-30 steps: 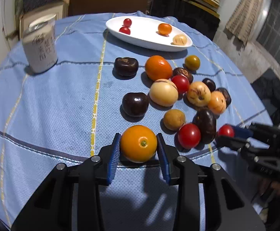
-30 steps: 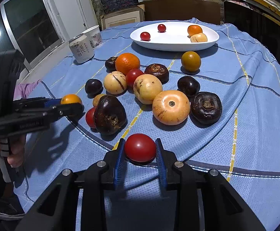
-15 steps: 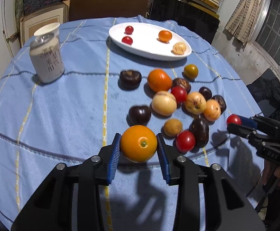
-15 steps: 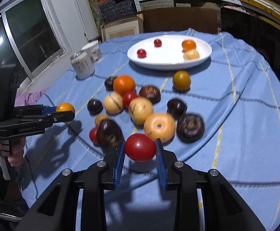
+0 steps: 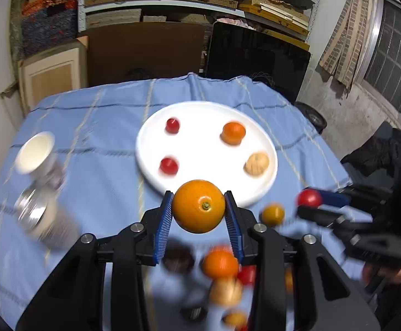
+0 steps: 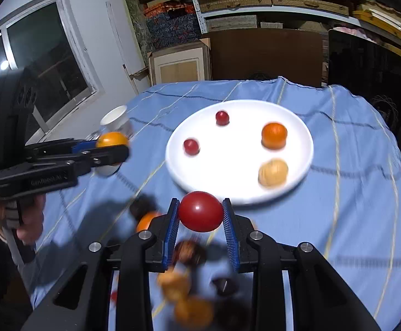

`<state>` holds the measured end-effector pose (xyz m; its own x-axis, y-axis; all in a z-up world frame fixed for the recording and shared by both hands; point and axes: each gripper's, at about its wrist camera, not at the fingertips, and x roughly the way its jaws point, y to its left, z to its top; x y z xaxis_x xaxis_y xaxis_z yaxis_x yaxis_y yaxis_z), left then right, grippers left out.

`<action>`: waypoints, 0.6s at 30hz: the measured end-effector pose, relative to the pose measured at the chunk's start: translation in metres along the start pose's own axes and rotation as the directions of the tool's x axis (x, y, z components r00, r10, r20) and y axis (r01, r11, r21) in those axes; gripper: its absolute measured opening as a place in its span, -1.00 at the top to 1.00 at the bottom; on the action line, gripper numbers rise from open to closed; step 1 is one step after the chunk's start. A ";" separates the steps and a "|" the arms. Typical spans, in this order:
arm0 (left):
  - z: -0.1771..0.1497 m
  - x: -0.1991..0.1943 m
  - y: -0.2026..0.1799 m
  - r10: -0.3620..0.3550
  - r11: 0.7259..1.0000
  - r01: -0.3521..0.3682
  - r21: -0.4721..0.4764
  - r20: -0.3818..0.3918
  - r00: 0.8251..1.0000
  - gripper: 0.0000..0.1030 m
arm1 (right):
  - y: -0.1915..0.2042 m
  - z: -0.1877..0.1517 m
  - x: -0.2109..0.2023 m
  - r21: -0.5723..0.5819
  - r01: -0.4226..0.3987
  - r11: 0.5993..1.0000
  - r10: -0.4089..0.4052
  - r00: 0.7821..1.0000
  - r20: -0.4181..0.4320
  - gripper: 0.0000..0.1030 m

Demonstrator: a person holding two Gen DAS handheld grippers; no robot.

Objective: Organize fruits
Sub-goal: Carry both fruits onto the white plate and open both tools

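My left gripper [image 5: 199, 215] is shut on an orange [image 5: 199, 206] and holds it high above the table, just short of the white plate [image 5: 200, 149]. My right gripper [image 6: 200, 219] is shut on a red tomato [image 6: 201, 211], also in the air at the near rim of the plate [image 6: 239, 162]. The plate holds two small red tomatoes, an orange fruit and a tan fruit. The remaining fruits lie blurred on the blue cloth below both grippers. Each gripper shows in the other's view, the right one [image 5: 314, 202] and the left one [image 6: 112, 144].
A drink can [image 5: 43, 220] and a white cup [image 5: 36, 151] stand left of the plate on the blue tablecloth [image 5: 104, 143]. Shelves, boxes and a dark screen stand beyond the table's far edge. A window is at the left in the right wrist view.
Both grippers have risen from the table and moved forward over the fruit pile toward the plate, each still holding its fruit. The plate now looks much nearer.
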<state>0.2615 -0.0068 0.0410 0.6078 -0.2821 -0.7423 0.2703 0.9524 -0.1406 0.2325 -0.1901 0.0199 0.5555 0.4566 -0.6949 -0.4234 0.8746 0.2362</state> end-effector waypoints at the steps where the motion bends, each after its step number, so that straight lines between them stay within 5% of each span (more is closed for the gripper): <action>1: 0.010 0.014 -0.002 -0.005 1.000 0.005 0.000 -0.009 1.000 0.30 | -0.004 0.009 0.012 -0.004 0.004 1.000 -0.004 1.000 -0.009 0.38; 8: 0.056 0.122 0.007 -0.012 0.998 0.003 -0.056 -0.161 0.987 0.30 | -0.039 0.037 0.098 0.019 0.011 1.000 -0.008 0.994 -0.113 0.38; 12: 0.068 0.152 0.012 0.038 0.997 -0.048 -0.052 -0.177 0.984 0.30 | -0.052 0.050 0.119 0.030 0.068 0.997 -0.065 0.992 -0.110 0.37; 14: 0.073 0.158 0.015 0.039 0.997 -0.050 -0.058 -0.176 0.984 0.27 | -0.058 0.055 0.123 0.051 0.092 0.994 -0.087 0.991 -0.100 -0.05; 18: 0.075 0.146 0.014 0.063 0.995 -0.070 -0.066 -0.103 0.993 -0.26 | -0.057 0.057 0.112 0.072 0.091 0.993 -0.089 0.995 -0.040 -0.23</action>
<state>0.4103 -0.0428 -0.0198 0.5438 -0.2080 -0.8130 0.1775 0.9754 -0.1308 0.3595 -0.1790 -0.0330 0.5618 0.3702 -0.7398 -0.3183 0.9222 0.2198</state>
